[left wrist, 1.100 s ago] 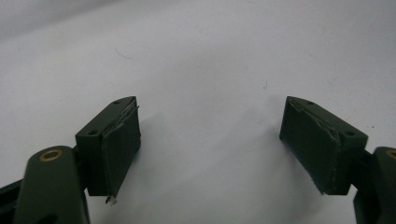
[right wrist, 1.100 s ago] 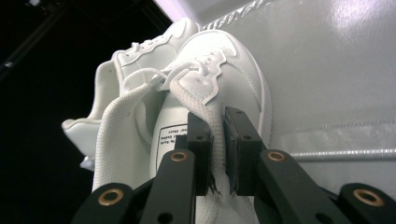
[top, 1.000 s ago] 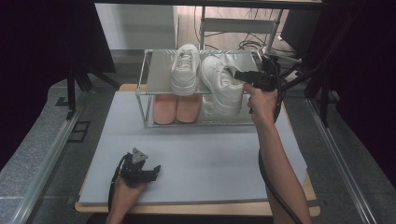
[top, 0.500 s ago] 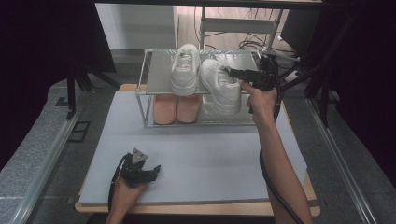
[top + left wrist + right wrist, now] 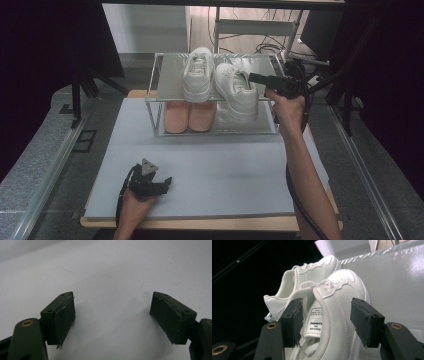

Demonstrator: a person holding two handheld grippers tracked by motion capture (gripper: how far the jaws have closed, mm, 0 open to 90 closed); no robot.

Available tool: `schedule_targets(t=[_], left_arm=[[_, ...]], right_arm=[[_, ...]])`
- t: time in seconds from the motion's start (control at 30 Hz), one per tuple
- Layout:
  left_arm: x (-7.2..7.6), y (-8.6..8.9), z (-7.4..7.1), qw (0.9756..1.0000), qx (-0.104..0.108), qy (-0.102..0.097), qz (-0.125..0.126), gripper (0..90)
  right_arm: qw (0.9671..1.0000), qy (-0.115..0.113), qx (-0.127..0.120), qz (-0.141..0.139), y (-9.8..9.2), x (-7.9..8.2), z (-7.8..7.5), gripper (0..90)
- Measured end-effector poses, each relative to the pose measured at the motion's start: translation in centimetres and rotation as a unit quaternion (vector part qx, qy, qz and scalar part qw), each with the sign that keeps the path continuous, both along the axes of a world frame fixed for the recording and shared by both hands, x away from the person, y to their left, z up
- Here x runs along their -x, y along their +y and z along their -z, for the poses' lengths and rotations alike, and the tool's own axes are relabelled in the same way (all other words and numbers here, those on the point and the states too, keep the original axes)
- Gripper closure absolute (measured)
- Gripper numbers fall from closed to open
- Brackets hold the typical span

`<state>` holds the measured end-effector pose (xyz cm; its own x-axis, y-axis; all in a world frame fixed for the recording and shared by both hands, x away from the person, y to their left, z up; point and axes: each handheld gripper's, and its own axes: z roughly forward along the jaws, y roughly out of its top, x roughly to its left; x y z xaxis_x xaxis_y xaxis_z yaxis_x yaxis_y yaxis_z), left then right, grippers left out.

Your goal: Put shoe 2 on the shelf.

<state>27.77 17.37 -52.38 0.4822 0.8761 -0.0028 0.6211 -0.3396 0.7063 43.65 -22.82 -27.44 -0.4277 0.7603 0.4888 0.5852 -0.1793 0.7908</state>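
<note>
Two white sneakers stand on the top shelf of a clear shoe rack (image 5: 167,75): the left one (image 5: 196,75) and the right one (image 5: 235,92). My right gripper (image 5: 256,78) reaches in from the right at the right sneaker's heel. In the right gripper view its jaws (image 5: 325,320) straddle the collar of that sneaker (image 5: 337,290). They have just been opening, and there is a gap at the pads, so nothing is gripped. My left gripper (image 5: 162,182) rests open on the grey mat near the front left, with bare mat between its jaws (image 5: 112,315).
A pair of pink shoes (image 5: 189,116) sits on the rack's lower shelf. The grey mat (image 5: 225,170) covers the table in front of the rack. Cables and a metal frame (image 5: 260,25) stand behind the rack, and rails run along both table sides.
The right gripper's jaws have spread apart off the right white sneaker's collar. The sneaker has settled onto the top shelf. The left hand has stayed put.
</note>
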Motion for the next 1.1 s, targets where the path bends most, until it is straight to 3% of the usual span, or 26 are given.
schedule_targets(t=[0.27, 0.57, 0.83, 1.1], left_arm=[[0.0, 0.0, 0.0, 1.0, 0.0, -0.001, 0.0, 20.1], [0.0, 0.0, 0.0, 1.0, -0.003, -0.003, 0.001, 20.1], [0.0, -0.1, 0.0, 1.0, -0.001, -0.005, -0.001, 20.1], [0.1, -0.1, 0.0, 1.0, 0.001, -0.006, -0.003, 20.1]], right_arm=[[0.9996, -0.026, -0.007, -0.009, -1.5, 1.2, -0.9, 43.7], [0.9992, -0.029, -0.023, -0.019, -3.3, 2.8, -0.8, 43.5], [0.9993, -0.026, -0.013, -0.025, -4.4, 4.3, 0.2, 44.5], [0.9984, -0.043, 0.009, -0.034, -5.0, 6.1, 2.1, 55.5]])
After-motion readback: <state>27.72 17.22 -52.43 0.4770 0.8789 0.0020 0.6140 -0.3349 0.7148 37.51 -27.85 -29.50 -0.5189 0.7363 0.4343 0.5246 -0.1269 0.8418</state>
